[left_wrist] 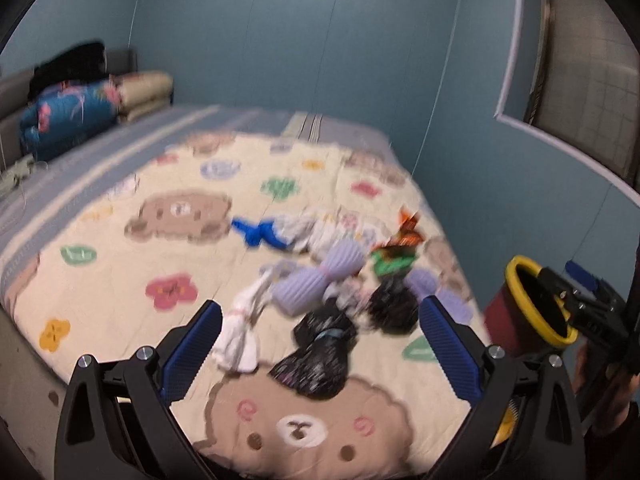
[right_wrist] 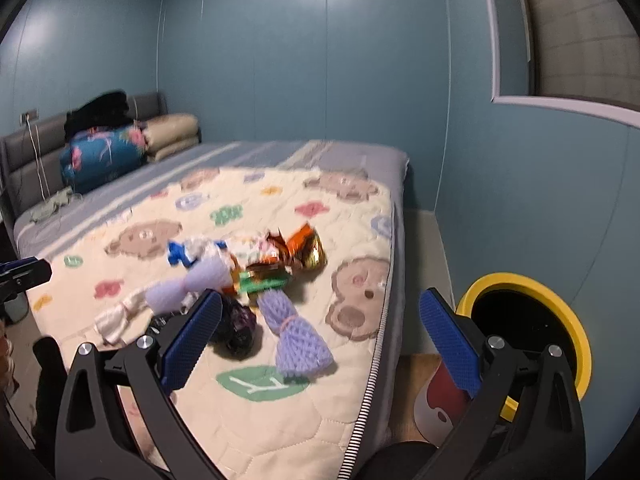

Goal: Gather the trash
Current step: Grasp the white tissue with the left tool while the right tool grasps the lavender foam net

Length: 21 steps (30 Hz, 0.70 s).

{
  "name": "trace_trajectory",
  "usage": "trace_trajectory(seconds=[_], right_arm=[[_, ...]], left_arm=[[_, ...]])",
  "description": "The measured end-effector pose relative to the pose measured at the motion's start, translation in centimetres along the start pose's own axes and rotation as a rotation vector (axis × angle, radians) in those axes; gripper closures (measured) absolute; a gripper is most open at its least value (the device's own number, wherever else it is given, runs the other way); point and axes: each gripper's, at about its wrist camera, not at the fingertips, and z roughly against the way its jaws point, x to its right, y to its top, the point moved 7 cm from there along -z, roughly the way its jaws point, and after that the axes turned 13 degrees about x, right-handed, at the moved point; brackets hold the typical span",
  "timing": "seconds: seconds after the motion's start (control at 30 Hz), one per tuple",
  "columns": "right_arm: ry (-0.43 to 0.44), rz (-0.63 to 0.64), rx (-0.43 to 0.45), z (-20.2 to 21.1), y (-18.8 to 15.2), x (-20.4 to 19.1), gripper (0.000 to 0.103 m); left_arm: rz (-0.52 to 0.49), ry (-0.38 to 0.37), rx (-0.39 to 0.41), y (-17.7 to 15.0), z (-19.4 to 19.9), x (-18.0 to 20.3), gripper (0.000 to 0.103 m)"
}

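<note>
Left gripper (left_wrist: pixel 320 344) hangs over the bed's near end, fingers (left_wrist: pixel 192 354) spread wide, nothing between them. Right gripper (right_wrist: pixel 320 340) is just as wide and empty, hovering by the bed's right edge (right_wrist: pixel 386 312).

The trash sits in one loose cluster on the bear-print quilt (right_wrist: pixel 280 412): a black bag (left_wrist: pixel 316 354) nearest the left fingers, white crumpled cloth (left_wrist: pixel 240 336) just beside it, lilac knitted pieces (right_wrist: pixel 292 332), a blue scrap (left_wrist: pixel 256 232), and an orange-and-green foil wrapper (right_wrist: pixel 292 252) toward the right edge.

Plenty of bare quilt lies left of the pile. Off the right edge, a narrow strip of floor (right_wrist: pixel 420 224) runs along the blue wall (right_wrist: pixel 520 200). The yellow-rimmed bin (right_wrist: pixel 560 308) stands there, mouth open, beside the right gripper.
</note>
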Motion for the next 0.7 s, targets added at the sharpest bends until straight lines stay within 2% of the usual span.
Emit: trace_trajectory(seconds=[0.1, 0.2, 0.37, 0.7], right_arm=[[0.039, 0.048, -0.069, -2.2, -1.6, -0.6, 0.008], [0.065, 0.072, -0.122, -4.3, -3.1, -1.0, 0.008], [0.087, 0.074, -0.194, -7.6, -4.6, -1.1, 0.008], [0.125, 0.103, -0.288, -12.7, -6.1, -2.0, 0.008]], left_arm=[[-0.004, 0.014, -0.051, -1.7, -1.3, -2.1, 0.008], [-0.05, 0.054, -0.088, -3.1, -2.4, -3.6, 0.008], [-0.045, 0.054, -0.166, -5.0, -4.7, -5.0, 0.008], [-0.064, 0.056, -0.218, -4.4, -11.0, -7.2, 0.008]])
